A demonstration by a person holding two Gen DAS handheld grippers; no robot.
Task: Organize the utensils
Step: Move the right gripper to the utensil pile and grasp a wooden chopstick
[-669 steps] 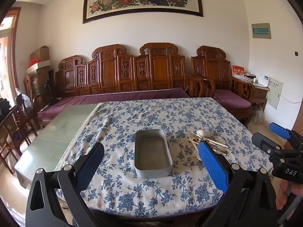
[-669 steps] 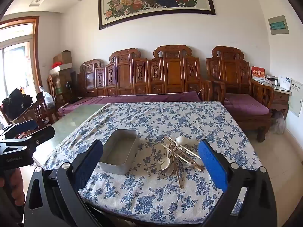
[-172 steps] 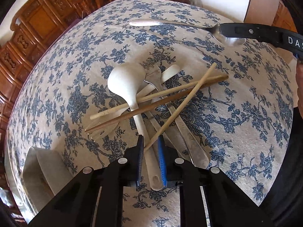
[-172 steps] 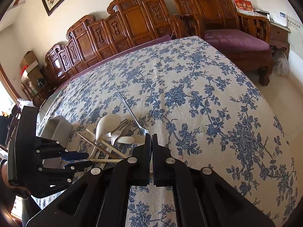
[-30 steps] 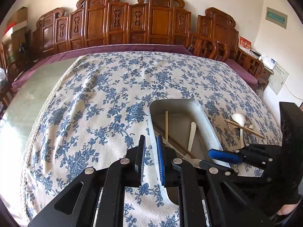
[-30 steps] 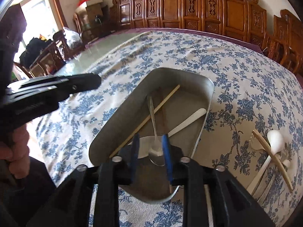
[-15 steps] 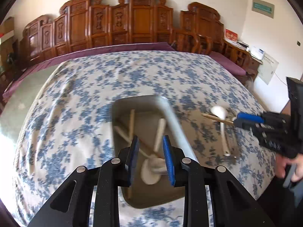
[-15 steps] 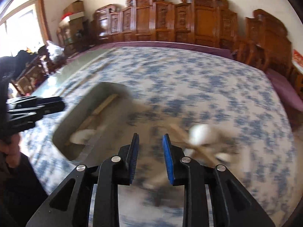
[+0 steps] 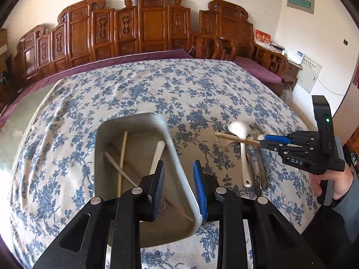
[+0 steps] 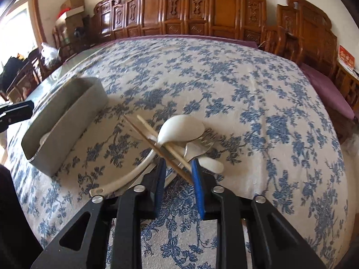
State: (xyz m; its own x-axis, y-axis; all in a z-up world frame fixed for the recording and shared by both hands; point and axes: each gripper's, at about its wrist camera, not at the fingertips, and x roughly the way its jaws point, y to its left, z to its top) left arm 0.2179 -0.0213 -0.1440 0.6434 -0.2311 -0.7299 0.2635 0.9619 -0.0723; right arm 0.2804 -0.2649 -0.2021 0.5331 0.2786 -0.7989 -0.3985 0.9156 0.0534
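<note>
Left gripper (image 9: 179,188) over grey metal tray (image 9: 107,132), jaws slightly apart astride tray's right wall, gripping nothing; tray holds chopsticks (image 9: 122,154); right gripper (image 10: 178,180) at utensil pile (image 10: 179,134) right of tray, jaws closing, chopstick end (image 10: 184,174) between pads, not yet pinched.

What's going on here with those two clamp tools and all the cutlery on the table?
A person is sorting utensils into a metal tray with two hand-held grippers. The tray already holds a few chopsticks and a white spoon. The left gripper hangs empty over the tray's rim. The right gripper is at the remaining pile on the floral tablecloth, its jaws closing around a chopstick that lies beside a big white ladle and a fork.
</note>
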